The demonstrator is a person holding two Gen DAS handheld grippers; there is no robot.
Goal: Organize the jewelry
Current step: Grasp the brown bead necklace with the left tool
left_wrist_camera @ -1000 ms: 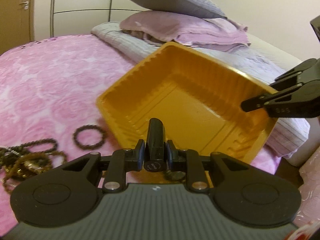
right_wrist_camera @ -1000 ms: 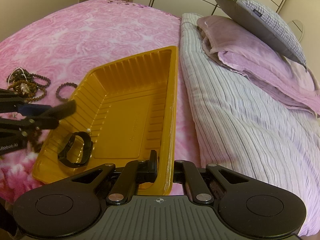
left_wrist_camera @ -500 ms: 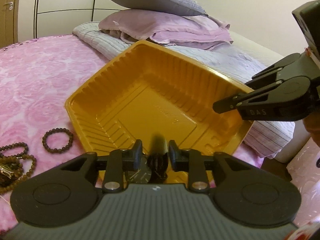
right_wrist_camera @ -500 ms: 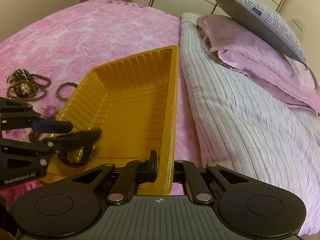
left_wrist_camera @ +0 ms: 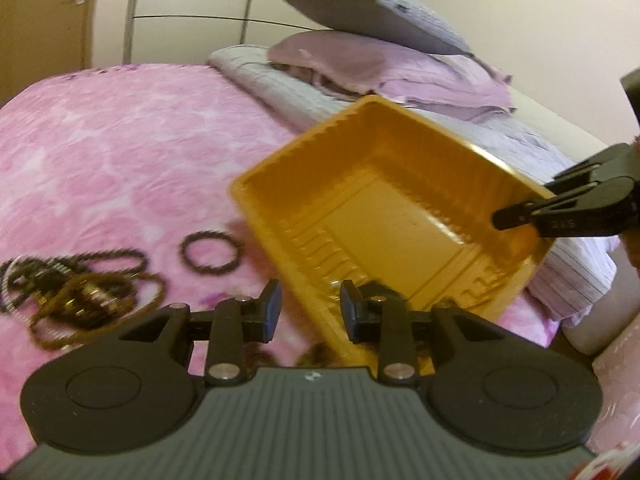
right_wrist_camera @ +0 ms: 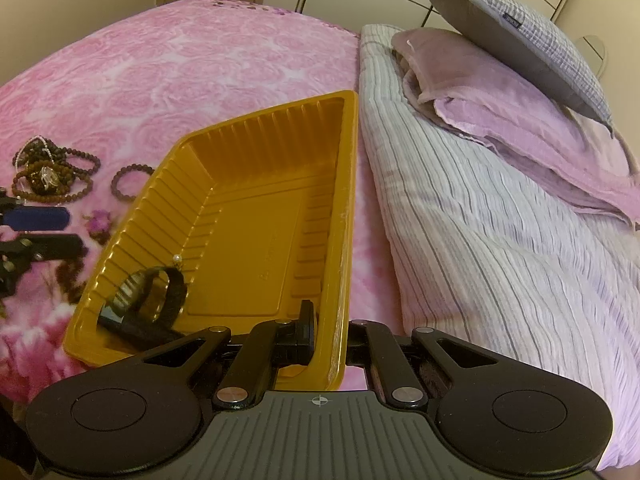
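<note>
Two tools show in both views. In the left wrist view, a heap of brown bead necklaces (left_wrist_camera: 76, 296) lies at the lower left on the pink rose-patterned bedspread (left_wrist_camera: 120, 152), with a single dark bead bracelet (left_wrist_camera: 210, 252) just to its right, apart from the heap. At the bottom centre the left tool (left_wrist_camera: 310, 310) has its jaws a little way apart with nothing between them; its right finger sits over the near corner of the tray. The orange plastic tray (left_wrist_camera: 400, 232) fills the middle of the frame, tilted. At the right edge the right tool (left_wrist_camera: 516, 216) is clamped on the tray's rim.

In the right wrist view, the necklaces (right_wrist_camera: 48, 176) and bracelet (right_wrist_camera: 130, 182) lie at the left on the bedspread (right_wrist_camera: 200, 64). Below them, at the left edge, the left tool (right_wrist_camera: 68, 232) is parted and empty, beside the tray's outer wall. Inside the tray (right_wrist_camera: 248, 216), in its near left corner, lies a black watch (right_wrist_camera: 148, 300), with a small white pearl (right_wrist_camera: 176, 258) just above it. At the bottom centre the right tool (right_wrist_camera: 330, 332) pinches the tray's right wall between closed fingers. To the right lies a striped grey bolster (right_wrist_camera: 480, 220), then a folded lilac blanket (right_wrist_camera: 520, 120) with a grey pillow (right_wrist_camera: 520, 40) on top.
</note>
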